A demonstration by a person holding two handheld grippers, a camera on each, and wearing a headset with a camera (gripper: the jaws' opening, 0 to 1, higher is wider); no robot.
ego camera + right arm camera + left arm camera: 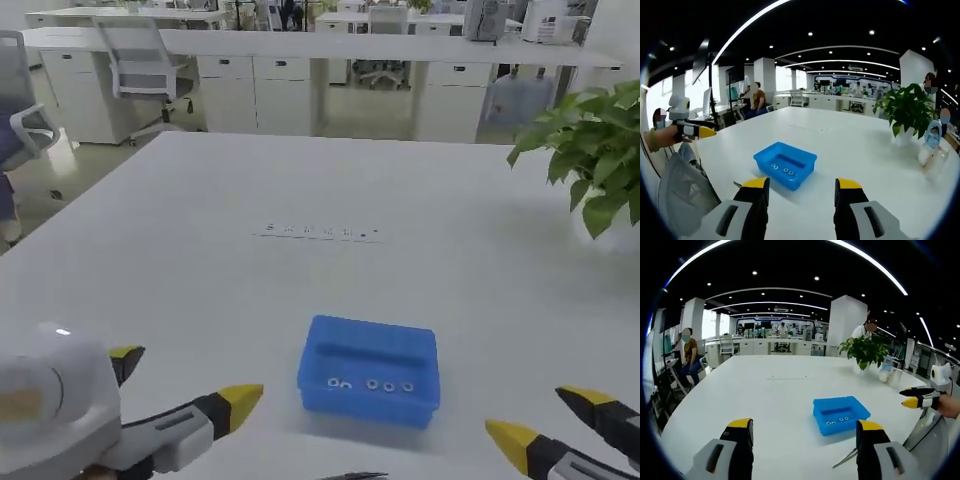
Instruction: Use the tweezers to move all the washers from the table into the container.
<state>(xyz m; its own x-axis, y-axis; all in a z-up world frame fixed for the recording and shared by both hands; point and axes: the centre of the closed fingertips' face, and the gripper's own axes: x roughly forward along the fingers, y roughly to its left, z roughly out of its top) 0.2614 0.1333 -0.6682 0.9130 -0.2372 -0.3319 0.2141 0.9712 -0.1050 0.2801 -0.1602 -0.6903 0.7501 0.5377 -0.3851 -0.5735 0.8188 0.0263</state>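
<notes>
My left tongs (190,375) are at the near left. Their two yellow tips stand far apart, so they are wide open. They point ahead and a bit to the right. My right tongs (535,412) are at the near right. Their yellow tips are apart too, and they point left and a bit away from me. In the left gripper view my right hand (949,407) grips the back of the right tongs. In the right gripper view my left hand (665,136) holds the left tongs level.
</notes>
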